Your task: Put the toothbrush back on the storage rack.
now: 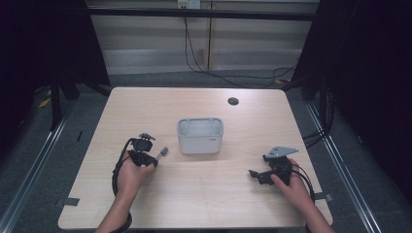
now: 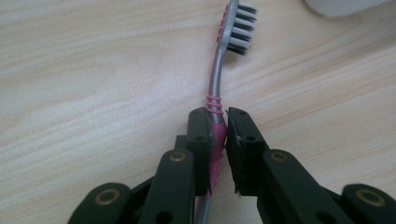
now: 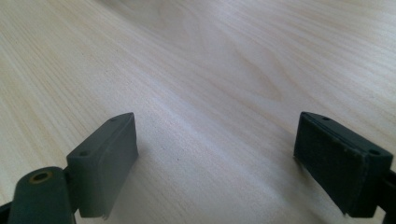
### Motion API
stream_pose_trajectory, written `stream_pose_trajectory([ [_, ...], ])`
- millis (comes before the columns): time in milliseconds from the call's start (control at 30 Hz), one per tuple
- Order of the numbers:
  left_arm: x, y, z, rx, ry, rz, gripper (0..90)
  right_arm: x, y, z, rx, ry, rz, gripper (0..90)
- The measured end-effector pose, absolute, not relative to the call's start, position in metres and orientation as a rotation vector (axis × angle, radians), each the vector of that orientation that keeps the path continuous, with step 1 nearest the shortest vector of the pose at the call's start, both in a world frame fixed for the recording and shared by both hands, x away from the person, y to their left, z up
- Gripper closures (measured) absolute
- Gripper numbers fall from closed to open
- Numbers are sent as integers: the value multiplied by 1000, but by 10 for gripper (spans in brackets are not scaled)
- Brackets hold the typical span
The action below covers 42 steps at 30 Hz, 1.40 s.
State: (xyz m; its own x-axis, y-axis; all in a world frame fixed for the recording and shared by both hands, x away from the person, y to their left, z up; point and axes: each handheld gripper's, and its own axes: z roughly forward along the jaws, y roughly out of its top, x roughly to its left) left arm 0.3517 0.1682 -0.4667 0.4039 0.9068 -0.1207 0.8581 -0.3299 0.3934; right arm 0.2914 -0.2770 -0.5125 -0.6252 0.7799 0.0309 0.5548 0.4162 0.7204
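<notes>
Toothbrush (image 2: 215,100) is clamped in the left gripper (image 2: 226,122), jaws pinching the pink part of the handle just below the pink rings, w/ the grey neck and bristle head sticking out fwd. In the high view the toothbrush (image 1: 163,151) head pokes out right of the left gripper (image 1: 153,160), a bit left of the table's (image 1: 145,204) middle and close to the grey bin (image 1: 200,135), which sits near the centre, toward the far edge. Can't tell whether the brush rests on the wood or is just above it.

Risks, as I judge them:
- Grip is on a narrow, rounded handle, and most of the length w/ the head hangs fwd. It could pivot or twist in the jaws if swung fast; the head would droop.
- If the aim is the bin, a drooped head may catch the near rim and knock the brush loose, or nudge the bin, which looks light.
- Letting go before the head is past the rim would prob. drop it on the table.

Right gripper (image 1: 260,175) is near the front right corner, well apart from the bin, jaws spread wide and holding nothing, just above bare wood in the right gripper view (image 3: 217,154). Too far off to steady the bin if it shifts.
</notes>
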Motion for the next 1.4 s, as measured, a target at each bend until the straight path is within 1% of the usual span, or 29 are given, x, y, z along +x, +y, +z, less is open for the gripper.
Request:
stream_pose_trajectory([
  [333, 351, 176, -447, 2175, 1469, 169, 800, 291, -277, -512, 1155, 2367, 1028, 130],
  [500, 350, 181, -434, 2084, 1446, 176, 800, 292, -277, -512, 1153, 2367, 1028, 130],
  [967, 347, 184, -410, 1984, 1359, 232, 799, 291, -277, -512, 1153, 2367, 1028, 130],
  [1400, 348, 181, -392, 1910, 1309, 242, 799, 291, -277, -512, 1153, 2367, 1028, 130],
])
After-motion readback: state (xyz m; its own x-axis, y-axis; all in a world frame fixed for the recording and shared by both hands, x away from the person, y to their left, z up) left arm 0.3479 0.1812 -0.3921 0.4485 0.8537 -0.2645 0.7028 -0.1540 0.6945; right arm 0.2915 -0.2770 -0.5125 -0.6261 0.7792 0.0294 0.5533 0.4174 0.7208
